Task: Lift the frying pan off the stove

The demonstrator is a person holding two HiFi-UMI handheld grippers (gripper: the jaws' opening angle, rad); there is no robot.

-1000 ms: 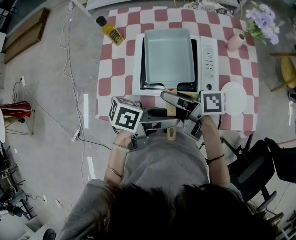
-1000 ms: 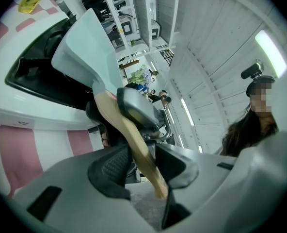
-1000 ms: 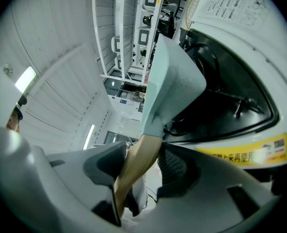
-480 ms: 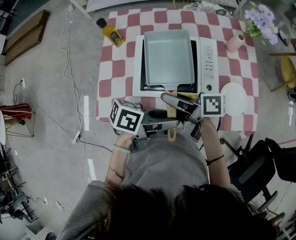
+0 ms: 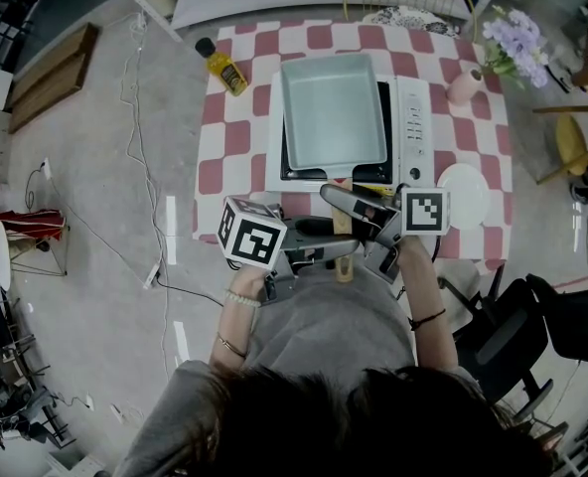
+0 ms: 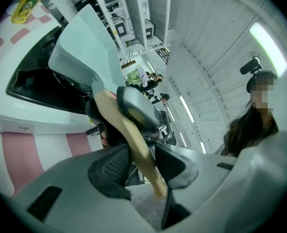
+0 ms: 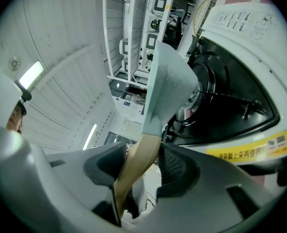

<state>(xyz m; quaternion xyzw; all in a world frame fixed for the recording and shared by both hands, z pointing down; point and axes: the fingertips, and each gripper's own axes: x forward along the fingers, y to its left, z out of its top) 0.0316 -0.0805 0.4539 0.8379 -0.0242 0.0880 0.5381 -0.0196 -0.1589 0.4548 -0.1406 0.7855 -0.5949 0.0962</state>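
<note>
Right of bare red-and-white checked surface (image 5: 232, 142), the left gripper (image 6: 142, 163) pinches in its jaws the light wooden handle (image 5: 344, 265), overhanging the near edge, of the pale blue-grey square frying pan (image 5: 334, 112) over the white stove (image 5: 413, 117), and the right gripper (image 7: 136, 165) has its jaws clamped on it too.

checked table (image 5: 236, 127) | stove (image 5: 413, 117) | yellow bottle (image 5: 221, 65) | pink vase (image 5: 466, 85) | white plate (image 5: 465, 195)
</note>
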